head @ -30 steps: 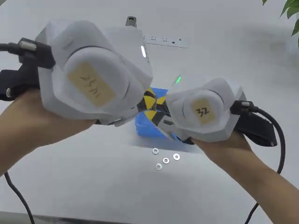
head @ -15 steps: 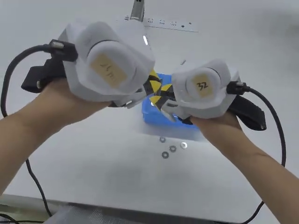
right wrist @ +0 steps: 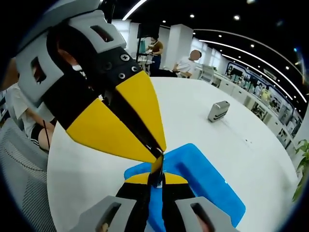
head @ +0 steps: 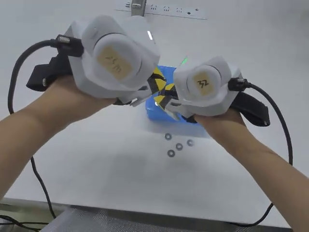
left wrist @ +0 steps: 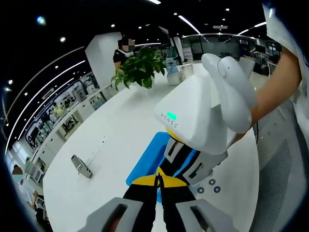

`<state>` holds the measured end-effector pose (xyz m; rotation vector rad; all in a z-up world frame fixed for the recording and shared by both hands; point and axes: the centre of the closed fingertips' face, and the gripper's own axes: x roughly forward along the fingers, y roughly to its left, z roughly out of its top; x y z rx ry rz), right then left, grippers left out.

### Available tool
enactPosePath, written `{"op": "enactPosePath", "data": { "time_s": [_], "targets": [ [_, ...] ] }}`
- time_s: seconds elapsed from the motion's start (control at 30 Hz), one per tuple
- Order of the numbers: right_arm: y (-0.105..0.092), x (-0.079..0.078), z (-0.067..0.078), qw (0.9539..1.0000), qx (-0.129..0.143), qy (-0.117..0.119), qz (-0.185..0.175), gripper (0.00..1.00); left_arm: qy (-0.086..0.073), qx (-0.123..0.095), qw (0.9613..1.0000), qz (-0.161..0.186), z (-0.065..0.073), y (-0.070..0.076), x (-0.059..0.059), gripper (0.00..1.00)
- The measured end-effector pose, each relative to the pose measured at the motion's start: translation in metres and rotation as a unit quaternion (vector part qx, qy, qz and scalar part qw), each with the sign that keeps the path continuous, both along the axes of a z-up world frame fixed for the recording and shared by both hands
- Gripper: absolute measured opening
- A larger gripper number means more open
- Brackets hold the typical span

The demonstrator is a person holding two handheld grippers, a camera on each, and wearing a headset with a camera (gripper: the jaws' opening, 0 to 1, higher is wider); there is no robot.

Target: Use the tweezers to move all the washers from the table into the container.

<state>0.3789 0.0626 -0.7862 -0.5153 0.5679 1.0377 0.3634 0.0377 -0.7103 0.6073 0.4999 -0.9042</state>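
Above the blue container (head: 155, 115), the left gripper (head: 155, 88) and the right gripper (head: 167, 100) meet tip to tip, each with its jaws together. In the right gripper view a thin dark sliver (right wrist: 156, 170) runs between the two sets of tips. I cannot tell whether it is the tweezers, or which gripper clamps it. Four washers (head: 177, 145) lie loose on the table (head: 96, 164), just beside the container at five o'clock. The step in hand looks like settling a hold on the tool. Next, it must dip toward five o'clock and nip one washer.
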Motion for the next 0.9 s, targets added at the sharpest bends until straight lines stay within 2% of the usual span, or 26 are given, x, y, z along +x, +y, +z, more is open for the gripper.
{"op": "enactPosePath", "data": {
  "time_s": [0.1,0.23,0.37,0.57,0.63,0.9],
  "targets": [
    [0.001,0.003,0.001,1.0000,0.000,-0.005,0.000,0.04,0.007,-0.007,1.0000,0.001,0.000,0.000,0.000,0.00],
    [0.002,-0.001,0.003,0.9999,-0.001,-0.005,0.009,0.05,0.020,-0.010,0.9998,0.000,0.002,-0.001,-0.004,0.00],
    [0.002,-0.005,0.009,0.9999,0.004,-0.009,0.010,0.06,0.018,-0.009,0.9998,-0.003,0.008,-0.001,-0.010,0.00],
    [-0.003,-0.014,0.034,0.9992,0.022,-0.033,0.004,0.06,0.007,-0.032,0.9995,0.004,0.032,0.000,-0.021,0.00],
    [-0.004,-0.019,0.042,0.9988,0.029,-0.038,0.003,0.06,0.009,-0.041,0.9991,0.007,0.040,-0.001,-0.026,0.00],
    [-0.011,-0.042,0.068,0.9971,0.051,-0.057,0.004,0.06,-0.001,-0.055,0.9985,0.005,0.062,-0.006,-0.047,0.00]
  ]
}}
